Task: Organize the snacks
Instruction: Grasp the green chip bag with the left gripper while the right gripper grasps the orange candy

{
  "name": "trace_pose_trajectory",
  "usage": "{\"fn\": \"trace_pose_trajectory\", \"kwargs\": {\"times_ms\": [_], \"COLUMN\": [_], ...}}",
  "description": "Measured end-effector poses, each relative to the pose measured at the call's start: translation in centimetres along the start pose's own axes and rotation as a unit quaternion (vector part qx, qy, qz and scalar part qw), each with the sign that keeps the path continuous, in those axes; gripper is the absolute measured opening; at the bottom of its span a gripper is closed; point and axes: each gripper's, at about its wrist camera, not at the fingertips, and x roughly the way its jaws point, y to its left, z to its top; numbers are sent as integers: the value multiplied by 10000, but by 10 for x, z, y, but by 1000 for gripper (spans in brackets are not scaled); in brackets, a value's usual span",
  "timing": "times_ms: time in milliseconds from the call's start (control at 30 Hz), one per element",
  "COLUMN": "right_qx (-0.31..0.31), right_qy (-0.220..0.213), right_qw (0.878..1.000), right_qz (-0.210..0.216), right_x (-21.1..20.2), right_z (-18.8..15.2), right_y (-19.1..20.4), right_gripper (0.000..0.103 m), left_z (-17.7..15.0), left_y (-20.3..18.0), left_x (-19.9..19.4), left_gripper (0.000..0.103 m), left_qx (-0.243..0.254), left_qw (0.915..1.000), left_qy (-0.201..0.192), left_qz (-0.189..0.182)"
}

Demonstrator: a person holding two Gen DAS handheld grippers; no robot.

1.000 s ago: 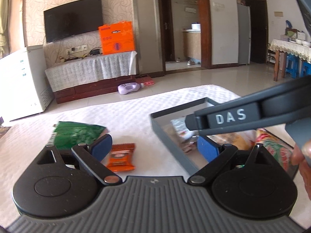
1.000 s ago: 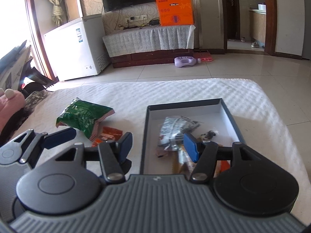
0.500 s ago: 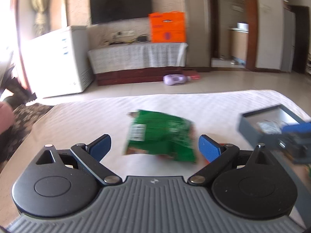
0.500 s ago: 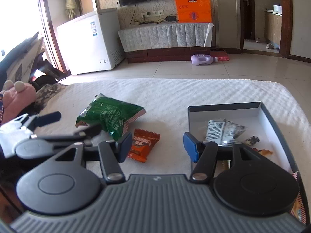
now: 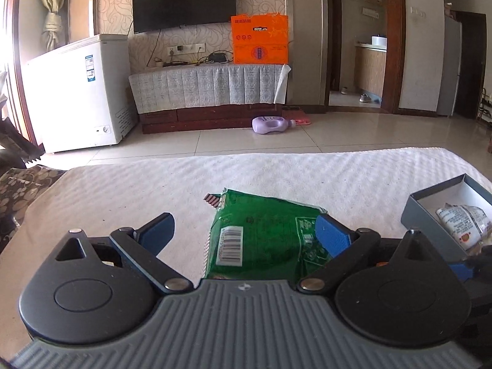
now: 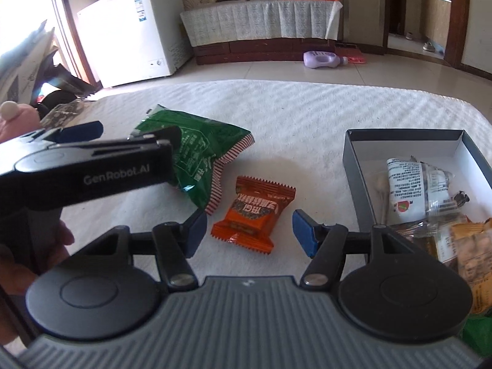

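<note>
**Snacks on the white cloth, both grippers spread above them**

Snacks lie between each pair of fingers. The left gripper (image 5: 244, 230) has its blue pads wide apart over the green snack bag (image 5: 264, 240); the bag sits between them, nearer the right-hand pad, and whether that pad touches it cannot be told. In the right wrist view the same gripper (image 6: 123, 133) reaches in from the left edge, its fingers over the bag's (image 6: 200, 156) near end, with a hand (image 6: 37, 246) on its handle.

The right gripper (image 6: 246, 232) is spreading its jaws. The orange candy wrapper (image 6: 253, 212) lies flat between the blue pads, clear of both. It rests just beside the green bag's striped edge, on the white tablecloth (image 6: 292, 113).

To the right stands the grey box (image 6: 399, 135), open at the top and white inside. It holds a white printed packet (image 6: 415, 184) and, nearer the camera, several clear and yellowish wrapped snacks (image 6: 461, 246). In the left wrist view only the box's (image 5: 430, 203) near corner shows, at the right edge.

Beyond the table, a purple bottle (image 6: 323, 59) lies on the tiled floor in front of a low cabinet draped in cloth, beside a white chest freezer (image 6: 132, 30).
</note>
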Motion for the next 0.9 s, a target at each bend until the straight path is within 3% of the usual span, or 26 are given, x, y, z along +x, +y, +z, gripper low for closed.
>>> {"fn": "trace_pose_trajectory", "kwargs": {"times_ms": [333,567,700,800,900], "right_qx": [175,144,-43,-308,-421], "right_qy": [73,70,18,-18,32], "right_qw": [9996,9996,9995,9990,9990], "right_qz": [-215,-244,-314,-313,-177], "right_x": [20,24,28,29,25], "right_z": [2,1,1,-2,-1], "right_y": [3,2,3,5,4], "right_gripper": [64,64,64,65,52], "left_z": [5,-6,-11,-13,-15], "left_y": [2,-15,-13,-15,-12], "left_x": [16,51,60,57,52], "left_gripper": [102,103,103,94,86], "left_qx": [-151,141,-33,32,7], "left_qw": [9975,9979,9969,9970,9972], "left_qy": [-58,421,536,442,392], "left_qz": [-686,-469,-579,-630,-644]}}
